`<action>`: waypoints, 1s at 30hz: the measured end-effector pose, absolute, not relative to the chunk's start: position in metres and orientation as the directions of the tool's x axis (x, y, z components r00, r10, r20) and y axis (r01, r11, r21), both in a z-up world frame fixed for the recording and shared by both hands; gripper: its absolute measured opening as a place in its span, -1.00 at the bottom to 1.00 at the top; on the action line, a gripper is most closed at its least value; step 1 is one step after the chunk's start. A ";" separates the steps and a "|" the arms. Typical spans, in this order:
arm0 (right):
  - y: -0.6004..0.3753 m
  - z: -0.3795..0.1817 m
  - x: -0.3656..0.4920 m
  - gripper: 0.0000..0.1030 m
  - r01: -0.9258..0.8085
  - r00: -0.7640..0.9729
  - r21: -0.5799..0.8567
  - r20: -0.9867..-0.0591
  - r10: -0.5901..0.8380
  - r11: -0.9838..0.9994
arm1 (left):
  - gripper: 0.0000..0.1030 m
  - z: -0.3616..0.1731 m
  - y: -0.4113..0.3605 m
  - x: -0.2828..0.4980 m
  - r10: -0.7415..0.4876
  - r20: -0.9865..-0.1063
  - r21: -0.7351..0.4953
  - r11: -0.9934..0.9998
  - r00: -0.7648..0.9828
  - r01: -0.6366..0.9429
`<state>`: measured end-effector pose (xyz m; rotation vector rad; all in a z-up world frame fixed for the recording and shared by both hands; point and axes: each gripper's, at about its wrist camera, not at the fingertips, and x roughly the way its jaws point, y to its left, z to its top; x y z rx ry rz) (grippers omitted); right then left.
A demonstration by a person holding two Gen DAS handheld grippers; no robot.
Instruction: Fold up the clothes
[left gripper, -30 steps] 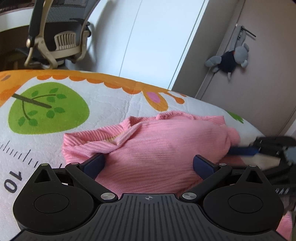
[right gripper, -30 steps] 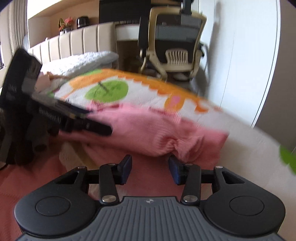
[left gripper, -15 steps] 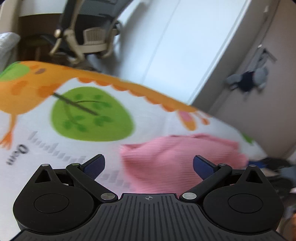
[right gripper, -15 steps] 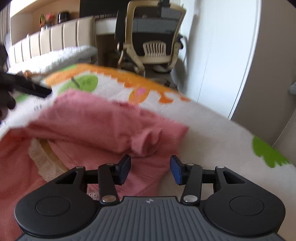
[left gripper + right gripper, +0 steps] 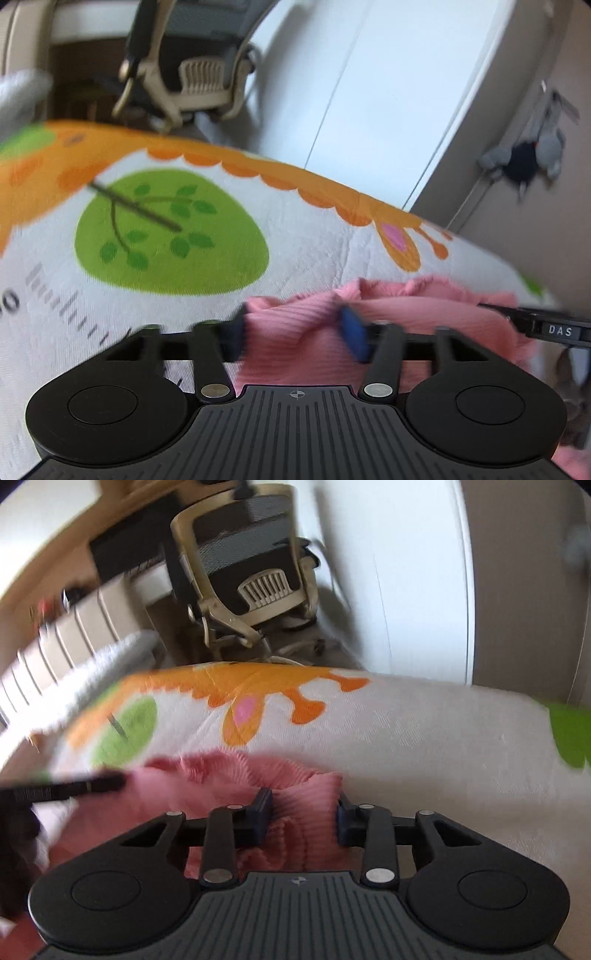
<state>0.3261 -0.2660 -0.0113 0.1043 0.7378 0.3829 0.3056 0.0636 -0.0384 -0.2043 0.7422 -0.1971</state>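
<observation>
Both wrist views skim low over the bed (image 5: 314, 236), sharing the chair (image 5: 255, 572).

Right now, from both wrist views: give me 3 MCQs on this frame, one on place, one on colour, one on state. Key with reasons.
1. Where does the pink garment lie?
A. on the office chair
B. on the printed bedspread
C. on the floor

2. What colour is the tree shape printed on the bedspread?
A. green
B. blue
C. purple

3. How does the right gripper stand to the garment?
A. shut flat with nothing in it
B. far above the cloth
C. fingers apart, with a ribbed fold of cloth between them

Key:
1 B: both views show the cloth lying on the bedspread, while the office chair stands beyond the bed.
2 A: the blob with branch and leaves is bright green.
3 C: the right wrist view shows pink ribbed cloth filling the gap between the blue pads; the left gripper likewise straddles cloth, though blurred.
</observation>
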 end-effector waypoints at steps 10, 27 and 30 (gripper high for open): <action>-0.305 0.076 0.191 -0.81 -0.523 0.715 0.141 -0.463 0.523 0.840 | -0.70 0.055 0.078 0.187 -0.420 -0.441 -0.204 0.908 0.793 0.367; -0.388 0.043 0.106 0.43 -0.525 0.606 0.418 -0.428 0.670 0.741 | 0.85 0.009 0.141 0.077 -0.681 -0.436 -0.584 0.712 0.588 0.390; -0.386 0.026 0.143 0.43 -0.404 0.580 0.599 -0.416 0.700 0.691 | 0.85 -0.010 0.139 0.110 -0.673 -0.470 -0.675 0.691 0.572 0.259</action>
